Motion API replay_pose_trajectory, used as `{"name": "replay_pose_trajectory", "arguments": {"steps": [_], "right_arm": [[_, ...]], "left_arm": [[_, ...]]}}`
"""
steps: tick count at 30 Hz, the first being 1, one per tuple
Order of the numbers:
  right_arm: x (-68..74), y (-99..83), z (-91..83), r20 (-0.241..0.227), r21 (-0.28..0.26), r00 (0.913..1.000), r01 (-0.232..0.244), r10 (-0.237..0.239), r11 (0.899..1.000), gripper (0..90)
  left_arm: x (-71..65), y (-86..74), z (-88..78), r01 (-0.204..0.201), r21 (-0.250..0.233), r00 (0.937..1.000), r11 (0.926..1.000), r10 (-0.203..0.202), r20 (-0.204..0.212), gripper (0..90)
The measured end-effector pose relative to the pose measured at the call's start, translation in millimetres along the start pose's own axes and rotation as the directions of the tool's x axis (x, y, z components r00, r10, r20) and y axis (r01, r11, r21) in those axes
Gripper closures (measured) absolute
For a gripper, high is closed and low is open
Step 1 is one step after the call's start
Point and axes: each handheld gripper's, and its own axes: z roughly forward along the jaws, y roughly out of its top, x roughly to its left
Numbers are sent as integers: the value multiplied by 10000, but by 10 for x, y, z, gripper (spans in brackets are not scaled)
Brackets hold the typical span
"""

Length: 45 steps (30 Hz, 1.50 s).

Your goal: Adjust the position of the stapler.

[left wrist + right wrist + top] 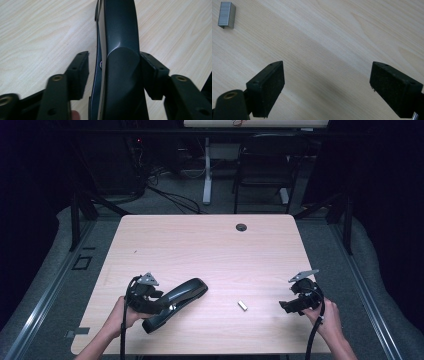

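Stapler (175, 303): dark, lying near the front-left corner of the bench (200, 250), its nose angled toward the bench centre. Left claw (162, 302) straddles the rear half of the body. In the left gripper view the stapler (120, 62) runs up between the jaws; one pad (152, 72) sits against its flank, while the other pad (80, 72) stands just off the opposite side with bare wood visible in the gap. Grip judged incomplete: the body is bracketed, not yet pinched from both sides.

Staple strip (243, 305): small, silver, lying loose between the two hands, near the front edge. It appears at the upper left of the right gripper view (226, 15).

Right claw (287, 306): spread wide, holding nothing, low over the bench near the front-right corner, well apart from the strip.

Risks, as judgement:
- One-sided contact may push the stapler sideways or rotate it on the smooth wood as the jaws close.
- The curved, glossy shell offers little purchase; a lift from the rear half could let the heavier nose droop or slip out.
- The strip is small and flat; a wide, flat-padded claw may skid it along the bench or snap it apart.
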Motion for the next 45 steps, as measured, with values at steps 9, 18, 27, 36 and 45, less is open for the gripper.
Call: {"name": "replay_pose_trajectory", "arguments": {"steps": [9, 18, 27, 36, 45], "right_arm": [[5, 1, 1, 119, 28, 9999, 35, -35, 10000, 131], [9, -3, 2, 97, 14, 9999, 24, -24, 10000, 131], [16, -4, 6, 12, -18, 10000, 21, -21, 10000, 131], [17, -6, 2, 71, 40, 10000, 24, -24, 10000, 131], [19, -7, 5, 26, 115, 10000, 73, -74, 9999, 131]], "left_arm": [[-42, -4, 3, -390, -21, 9992, 9992, 391, 75, 584], [-33, -1, -5, -412, -26, 9992, 9991, 412, 9, 588], [14, -5, -16, -236, -85, 9997, 9997, 235, -99, 586], [53, -2, -24, -31, -142, 9996, 9999, 27, -289, 587], [102, -5, -32, 388, -241, 9968, 9990, -404, -690, 587]]}}
